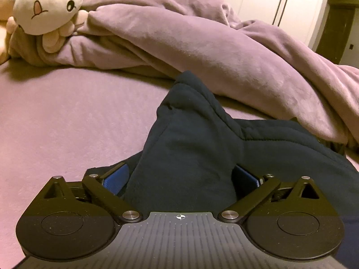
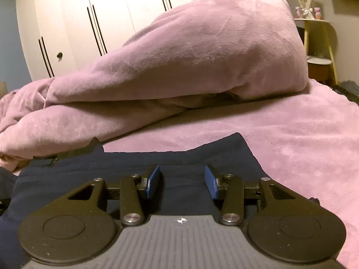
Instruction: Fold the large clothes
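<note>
The dark navy garment (image 1: 193,148) lies on the bed (image 1: 67,116), just beside the heaped purple blanket (image 1: 202,44). A thick bunch of it rises between the left gripper (image 1: 180,177) jaws, which stand wide around it, not pinched. The right gripper (image 2: 182,180) hovers low over a flat stretch, jaws open, holding nothing. It looks soft, thick and floppy, so I'd take it by a hem or corner.
</note>
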The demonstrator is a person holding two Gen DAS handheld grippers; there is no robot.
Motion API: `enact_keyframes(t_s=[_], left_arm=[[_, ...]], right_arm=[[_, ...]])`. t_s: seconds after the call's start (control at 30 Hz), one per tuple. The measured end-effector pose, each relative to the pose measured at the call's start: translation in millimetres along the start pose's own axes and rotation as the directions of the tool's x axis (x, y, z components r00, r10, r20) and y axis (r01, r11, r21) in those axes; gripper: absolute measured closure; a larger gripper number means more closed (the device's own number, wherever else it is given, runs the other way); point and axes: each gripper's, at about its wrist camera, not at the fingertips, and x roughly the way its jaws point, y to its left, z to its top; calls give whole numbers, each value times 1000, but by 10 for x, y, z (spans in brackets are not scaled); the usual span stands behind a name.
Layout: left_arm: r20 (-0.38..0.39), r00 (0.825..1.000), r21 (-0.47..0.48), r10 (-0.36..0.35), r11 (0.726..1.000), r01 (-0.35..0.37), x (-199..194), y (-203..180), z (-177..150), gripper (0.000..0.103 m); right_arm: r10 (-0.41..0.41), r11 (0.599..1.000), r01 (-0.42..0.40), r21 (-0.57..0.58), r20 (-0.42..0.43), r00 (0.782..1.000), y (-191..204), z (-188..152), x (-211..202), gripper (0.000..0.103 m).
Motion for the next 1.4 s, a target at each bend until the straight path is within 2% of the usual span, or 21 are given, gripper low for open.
enact_keyframes(t_s=[0.13,0.23,0.3,0.33,0.37,0.47,0.57,0.63,0.7,0.77,0.8,0.9,0.93,0.97,1.03,1.1,1.2,1.27,1.33,1.4], left_arm=[[10,1000,-4,2,1000,-2,-12,-7,-8,0],[21,1000,-22,19,1000,-18,-126,24,-24,0],[14,1000,-36,22,999,-21,-230,58,-16,1],[7,1000,-36,21,999,-21,-311,70,-15,3],[8,1000,-23,22,999,-21,-414,75,-28,4],[19,1000,71,6,997,-7,-721,70,-158,4],[62,998,126,22,992,-30,-891,87,-351,3],[41,999,83,30,996,-33,-854,151,-379,3],[-6,1000,34,23,999,-23,-834,212,-335,3],[-28,998,45,58,997,-57,-919,213,-266,4],[-21,997,63,76,995,-75,-1012,223,-241,8],[-36,998,115,55,992,-50,-1369,369,-253,12],[-48,998,114,40,993,-35,-1512,469,-313,12],[-69,997,106,32,994,-25,-1624,559,-376,12],[-124,992,58,-12,998,19,-1853,758,-558,12],[-180,980,-24,-80,997,77,-2074,966,-780,12],[-234,953,-150,-193,976,160,-2249,1163,-1043,12],[-250,923,-246,-294,941,233,-2233,1207,-1144,12],[-232,911,-323,-341,910,259,-2141,1210,-1130,13],[-203,902,-395,-381,875,281,-2018,1173,-1084,13]], right_arm=[[27,999,-28,45,11,1000,-69,-5,59,59],[13,999,-14,31,17,1000,-26,11,21,59],[-21,999,20,25,32,999,13,17,-62,39],[-50,998,49,28,39,998,34,21,-122,22],[-65,997,64,36,44,997,41,23,-178,20],[-67,996,66,57,20,998,50,-6,-452,20],[-57,997,58,-43,30,998,108,-215,-774,20],[-55,995,61,-84,65,996,95,-380,-898,20],[-44,998,48,-49,76,996,19,-404,-914,20],[-74,997,76,-29,66,995,10,-351,-898,20],[-92,995,95,-40,61,994,32,-330,-904,20],[-145,987,147,-58,45,988,73,-275,-1114,20],[-164,985,164,-45,20,986,52,-274,-1207,19],[-145,989,145,0,-7,989,-28,-294,-1350,19],[-66,987,70,148,-32,997,-260,-420,-1676,19],[-11,959,32,281,-75,997,-475,-630,-1993,19],[75,876,-3,482,-130,989,-773,-1058,-2395,19],[148,793,-52,607,-109,983,-916,-1298,-2571,19],[189,740,-101,665,-62,980,-958,-1368,-2632,19],[244,676,-130,726,-53,968,-981,-1379,-2509,19]])
